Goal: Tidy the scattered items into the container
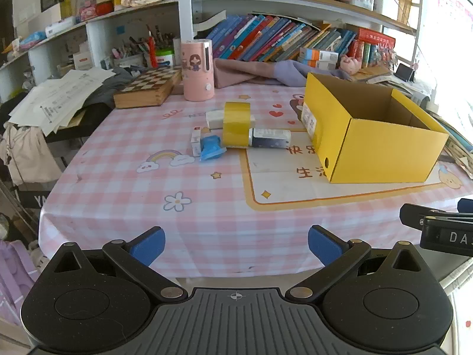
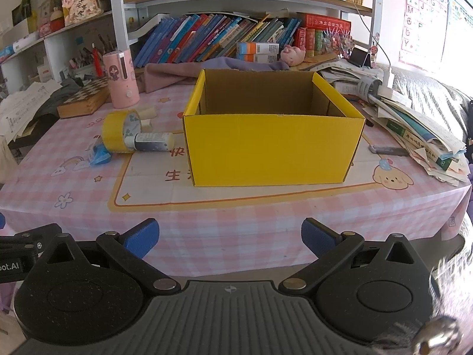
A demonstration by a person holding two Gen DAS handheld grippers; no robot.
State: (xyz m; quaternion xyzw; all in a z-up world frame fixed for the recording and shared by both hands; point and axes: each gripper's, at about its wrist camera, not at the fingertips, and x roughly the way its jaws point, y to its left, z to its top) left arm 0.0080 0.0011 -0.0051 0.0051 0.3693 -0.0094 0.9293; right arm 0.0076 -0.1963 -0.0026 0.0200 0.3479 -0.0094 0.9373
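Yellow box (image 2: 273, 148) straight ahead of your right gripper (image 2: 230, 238), open top ready for loading. Tape roll (image 1: 236, 124), tube (image 1: 270, 138), blue wrapper (image 1: 211, 147) clustered ahead of left gripper (image 1: 236, 244). Both jaws spread wide, empty.

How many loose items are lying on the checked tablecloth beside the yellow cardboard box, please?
5, clustered left of the yellow cardboard box: yellow tape roll, dark tube, blue wrapper, small white box, white block. More may be hidden behind them.

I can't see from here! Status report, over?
Both grippers, left gripper and right gripper, open, holding nothing. Yellow cardboard box looks empty. Yellow tape roll still outside it. Path clear.
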